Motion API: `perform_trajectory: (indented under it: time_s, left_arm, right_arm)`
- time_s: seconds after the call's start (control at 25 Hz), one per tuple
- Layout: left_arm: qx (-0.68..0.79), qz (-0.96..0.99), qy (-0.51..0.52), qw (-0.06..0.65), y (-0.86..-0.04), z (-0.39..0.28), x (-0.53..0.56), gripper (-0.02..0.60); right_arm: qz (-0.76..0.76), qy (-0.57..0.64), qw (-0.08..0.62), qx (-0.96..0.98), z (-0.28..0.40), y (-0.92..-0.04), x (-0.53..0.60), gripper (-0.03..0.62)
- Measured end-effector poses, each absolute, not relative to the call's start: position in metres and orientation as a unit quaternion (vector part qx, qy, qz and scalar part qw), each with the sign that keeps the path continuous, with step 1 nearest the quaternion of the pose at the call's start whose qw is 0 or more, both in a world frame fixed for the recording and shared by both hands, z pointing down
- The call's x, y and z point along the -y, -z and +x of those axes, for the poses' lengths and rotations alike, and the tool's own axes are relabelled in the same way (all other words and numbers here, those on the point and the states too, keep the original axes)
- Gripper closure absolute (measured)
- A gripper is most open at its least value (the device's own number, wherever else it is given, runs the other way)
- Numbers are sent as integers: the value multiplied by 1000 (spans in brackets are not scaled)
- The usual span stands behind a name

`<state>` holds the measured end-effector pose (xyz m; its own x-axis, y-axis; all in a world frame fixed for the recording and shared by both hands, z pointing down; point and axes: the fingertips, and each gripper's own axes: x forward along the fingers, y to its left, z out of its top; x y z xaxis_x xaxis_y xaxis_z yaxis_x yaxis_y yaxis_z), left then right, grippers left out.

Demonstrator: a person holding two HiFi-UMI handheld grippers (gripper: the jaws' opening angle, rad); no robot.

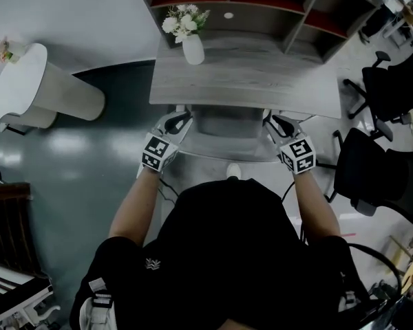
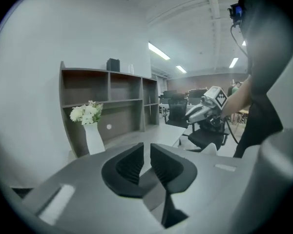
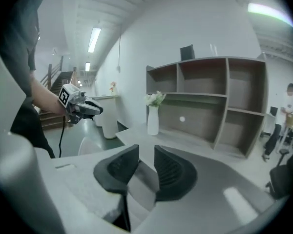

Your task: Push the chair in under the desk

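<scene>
The grey chair's backrest [image 1: 227, 126] stands between my two grippers, right at the front edge of the wooden desk [image 1: 261, 81]. At the backrest's left corner, my left gripper [image 1: 181, 119] [image 2: 147, 152] has its jaws nearly together, with a thin grey edge pinched low between them. My right gripper [image 1: 274, 121] [image 3: 146, 155] is at the right corner with a wider gap. A grey edge lies low in that gap, and the pads do not visibly press on it. Each gripper view shows the other gripper across the chair.
A white vase of flowers [image 1: 193, 47] stands on the desk's far left, before a shelf unit [image 1: 261, 12]. Black office chairs [image 1: 378, 177] crowd the right side. A white rounded stand [image 1: 34, 88] sits at the left on the dark floor.
</scene>
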<state>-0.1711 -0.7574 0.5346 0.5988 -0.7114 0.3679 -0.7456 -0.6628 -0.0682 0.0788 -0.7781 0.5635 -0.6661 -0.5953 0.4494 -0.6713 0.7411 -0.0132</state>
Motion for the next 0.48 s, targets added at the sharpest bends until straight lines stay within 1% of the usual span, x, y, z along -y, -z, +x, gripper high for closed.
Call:
perform_trajectory:
  time_s: [0.12, 0.2, 0.28, 0.48]
  left_arm:
    - [452, 870, -183, 71, -543, -186, 765, 568]
    - [470, 858, -194, 76, -548, -194, 768, 574]
    - [479, 852, -195, 79, -551, -199, 770, 574]
    - [510, 834, -185, 101, -564, -213, 774, 574]
  right_arm:
    - [389, -88, 170, 901, 97, -552, 787, 513]
    - [416, -96, 137, 894, 111, -546, 792, 549]
    - [434, -103, 125, 886, 123, -547, 796, 591]
    - [466, -153, 126, 862, 146, -578, 803, 592]
